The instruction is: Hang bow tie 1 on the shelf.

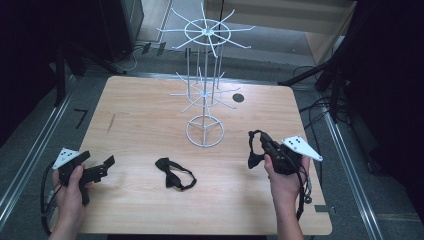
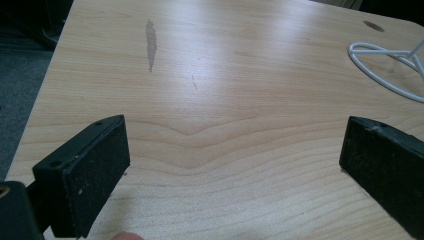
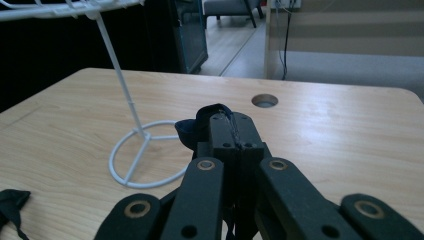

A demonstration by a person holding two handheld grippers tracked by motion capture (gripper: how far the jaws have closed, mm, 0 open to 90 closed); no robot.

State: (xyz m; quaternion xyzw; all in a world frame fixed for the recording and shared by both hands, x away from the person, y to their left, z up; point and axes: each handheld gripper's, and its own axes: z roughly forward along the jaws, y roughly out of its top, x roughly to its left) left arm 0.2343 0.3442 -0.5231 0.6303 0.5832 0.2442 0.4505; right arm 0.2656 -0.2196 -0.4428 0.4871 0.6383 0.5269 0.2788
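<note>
My right gripper (image 1: pixel 260 145) is up off the table, on the right side, near the front edge. Its jaws are pinched tight on a black bow tie (image 1: pixel 255 149) — in the right gripper view I see the strap (image 3: pixel 207 116) looped over the jaw tips, w/ a bit of dark cloth poking out on the left. In the high view the tie hangs off the front of the jaws, not touching the wood. A 2nd black bow tie (image 1: pixel 173 174) lies flat on the table (image 1: pixel 145 107), abt in the middle, between my 2 hands and closer to me than the white wire rack (image 1: pixel 204 80). The rack stands upright w/ its round base (image 1: pixel 204 131) on the wood, just ahead of that 2nd tie and to the left of my right gripper. My left gripper (image 1: pixel 102 169) sits low at the front left corner — jaws wide apart, nothing between them, just bare wood showing in the left gripper view.
</note>
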